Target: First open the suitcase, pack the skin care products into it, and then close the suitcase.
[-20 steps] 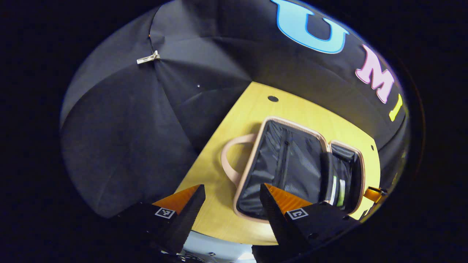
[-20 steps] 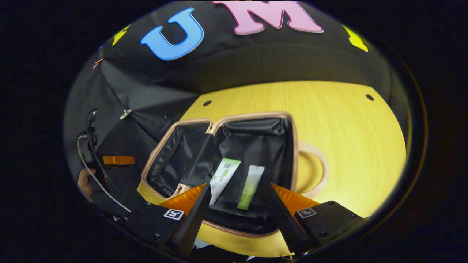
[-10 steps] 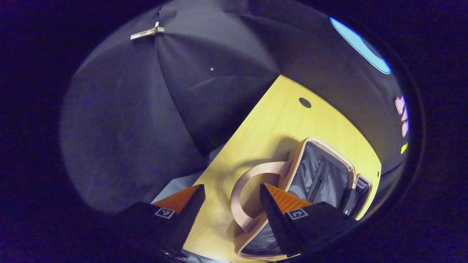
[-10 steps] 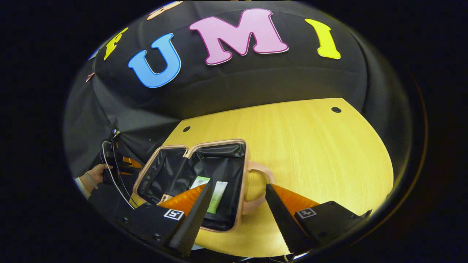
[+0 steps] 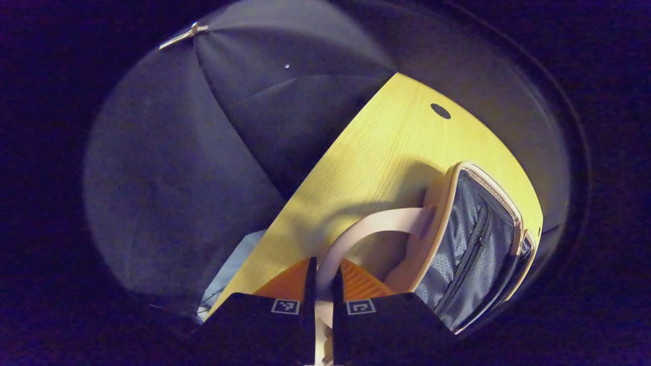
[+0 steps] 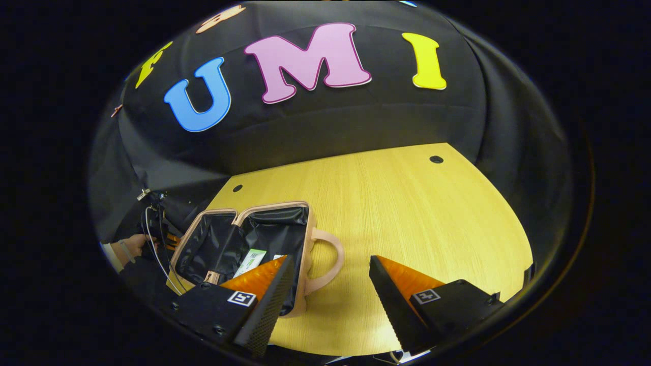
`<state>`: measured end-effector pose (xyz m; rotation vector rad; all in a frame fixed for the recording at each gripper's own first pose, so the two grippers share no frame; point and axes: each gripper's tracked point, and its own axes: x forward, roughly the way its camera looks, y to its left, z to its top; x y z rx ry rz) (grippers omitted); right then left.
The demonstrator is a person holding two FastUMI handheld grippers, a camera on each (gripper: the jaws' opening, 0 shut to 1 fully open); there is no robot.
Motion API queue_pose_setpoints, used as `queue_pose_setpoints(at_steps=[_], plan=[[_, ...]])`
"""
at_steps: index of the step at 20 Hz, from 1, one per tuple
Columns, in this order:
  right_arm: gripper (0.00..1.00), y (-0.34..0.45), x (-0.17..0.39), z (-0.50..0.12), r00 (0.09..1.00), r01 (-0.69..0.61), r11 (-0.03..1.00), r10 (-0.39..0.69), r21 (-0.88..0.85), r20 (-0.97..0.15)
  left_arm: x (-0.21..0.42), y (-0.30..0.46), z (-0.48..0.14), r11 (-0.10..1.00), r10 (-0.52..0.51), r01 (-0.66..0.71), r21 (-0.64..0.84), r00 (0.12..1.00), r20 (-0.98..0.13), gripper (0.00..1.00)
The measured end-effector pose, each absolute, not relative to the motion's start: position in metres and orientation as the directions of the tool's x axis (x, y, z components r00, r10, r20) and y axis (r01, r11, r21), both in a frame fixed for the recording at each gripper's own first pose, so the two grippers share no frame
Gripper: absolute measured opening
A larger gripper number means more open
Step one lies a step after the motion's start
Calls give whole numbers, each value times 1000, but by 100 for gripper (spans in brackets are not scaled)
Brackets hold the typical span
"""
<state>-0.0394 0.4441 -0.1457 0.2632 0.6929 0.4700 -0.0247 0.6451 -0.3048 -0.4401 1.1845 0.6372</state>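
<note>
A pink suitcase (image 6: 305, 231) with black lining lies open on the yellow table (image 6: 407, 213). Inside its right half a white-and-green skin care tube (image 6: 251, 260) shows, partly behind my right finger. My right gripper (image 6: 330, 287) hangs open above the table, just right of the case's right handle (image 6: 333, 256). In the left gripper view my left gripper (image 5: 323, 278) is shut on the other pink handle (image 5: 376, 226), beside the case half with the grey mesh pocket (image 5: 473, 244). In the right gripper view a hand (image 6: 129, 246) holds that gripper at the case's left edge.
Black cloth walls surround the table (image 5: 386, 142) on its far and left sides. A round hole (image 5: 440, 111) marks a far table corner, and another hole (image 6: 436, 159) sits at the far right. A broad stretch of bare tabletop lies right of the suitcase.
My left gripper dropped to the pink handle and shut on it. My right gripper drew back and to the right, away from the open case, staying open.
</note>
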Motion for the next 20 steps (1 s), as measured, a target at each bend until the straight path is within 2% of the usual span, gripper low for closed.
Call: queue_pose_setpoints(at_steps=[3,7,10,11,12,14,16,20], plan=[[95,439,-33,-129,706,-370,870,491,326,-510,-16,640,-267,794,233,-608,-5,312,-921,13],[95,438,-18,-98,754,-429,866,500,256,-427,13,614,-183,863,260,-505,-9,460,-849,8],[95,433,-7,-74,789,-462,865,501,194,-355,29,577,-117,911,230,-410,-33,575,-785,6],[95,429,-2,-65,810,-462,872,489,161,-324,36,557,-91,928,216,-370,-39,622,-753,10],[95,424,3,-56,830,-458,880,475,128,-292,42,544,-75,937,211,-346,-40,654,-726,6],[93,415,7,-39,858,-447,889,457,97,-235,53,505,-45,951,172,-300,-76,716,-677,6],[91,408,8,-25,868,-446,889,457,101,-192,65,442,-13,978,103,-192,-78,776,-622,6],[95,389,7,-25,863,-456,882,470,119,-182,83,324,3,995,-42,-20,-94,791,-610,6]])
